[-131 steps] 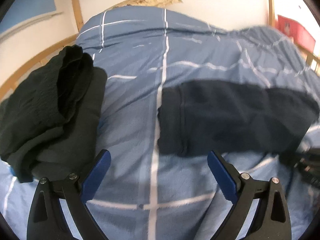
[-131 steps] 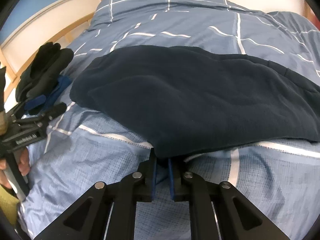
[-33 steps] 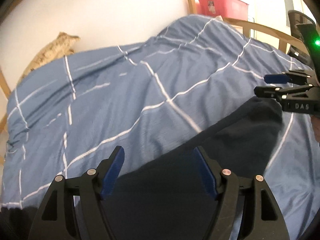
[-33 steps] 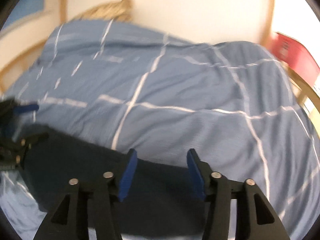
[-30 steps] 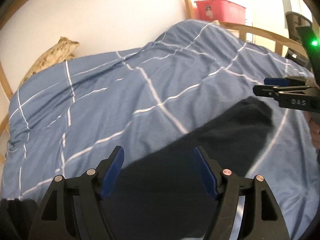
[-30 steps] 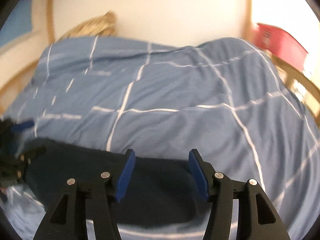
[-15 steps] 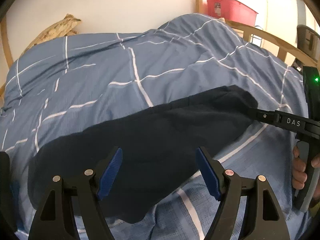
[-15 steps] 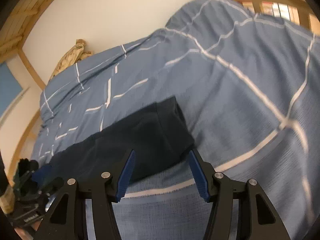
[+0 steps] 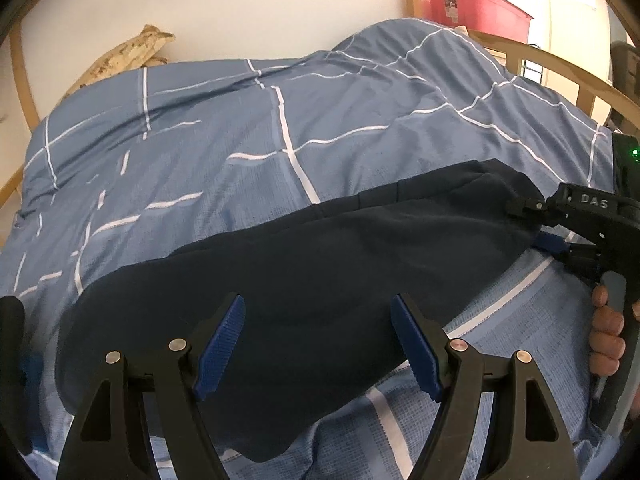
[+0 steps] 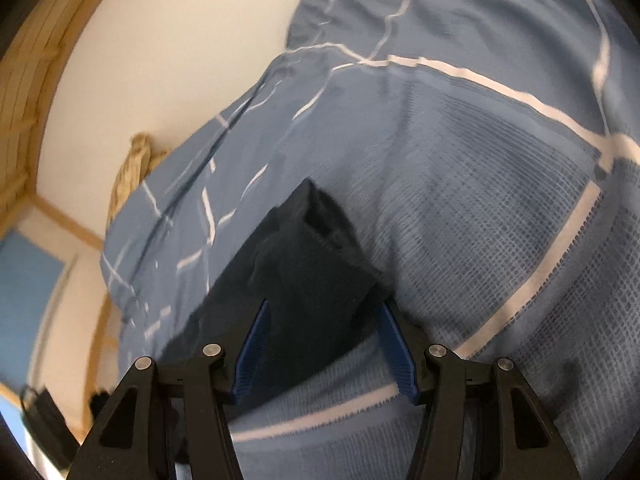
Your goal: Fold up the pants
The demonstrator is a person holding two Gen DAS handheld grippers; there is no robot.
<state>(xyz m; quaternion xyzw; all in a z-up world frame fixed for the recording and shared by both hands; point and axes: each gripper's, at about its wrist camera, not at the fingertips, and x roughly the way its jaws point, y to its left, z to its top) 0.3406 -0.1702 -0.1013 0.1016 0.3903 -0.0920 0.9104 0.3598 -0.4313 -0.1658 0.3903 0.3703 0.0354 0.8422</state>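
The dark navy pants (image 9: 304,276) lie folded lengthwise in a long band across the blue checked duvet (image 9: 224,128). My left gripper (image 9: 318,320) is open and empty, just above the pants' near edge around their middle. My right gripper (image 10: 322,320) is open, its jaws standing on either side of the right end of the pants (image 10: 308,256), not closed on them. It also shows in the left wrist view (image 9: 552,236) at the pants' right end, held by a hand.
A red storage bin (image 9: 476,4) stands beyond the wooden bed rail (image 9: 560,64) at back right. A tan patterned pillow (image 9: 124,56) leans on the white wall. A dark garment (image 9: 12,360) shows at the left edge.
Both grippers have dropped lower toward the pants. The right gripper has tilted and moved in, so the pants' right end now sits between its open jaws. The pants lie still.
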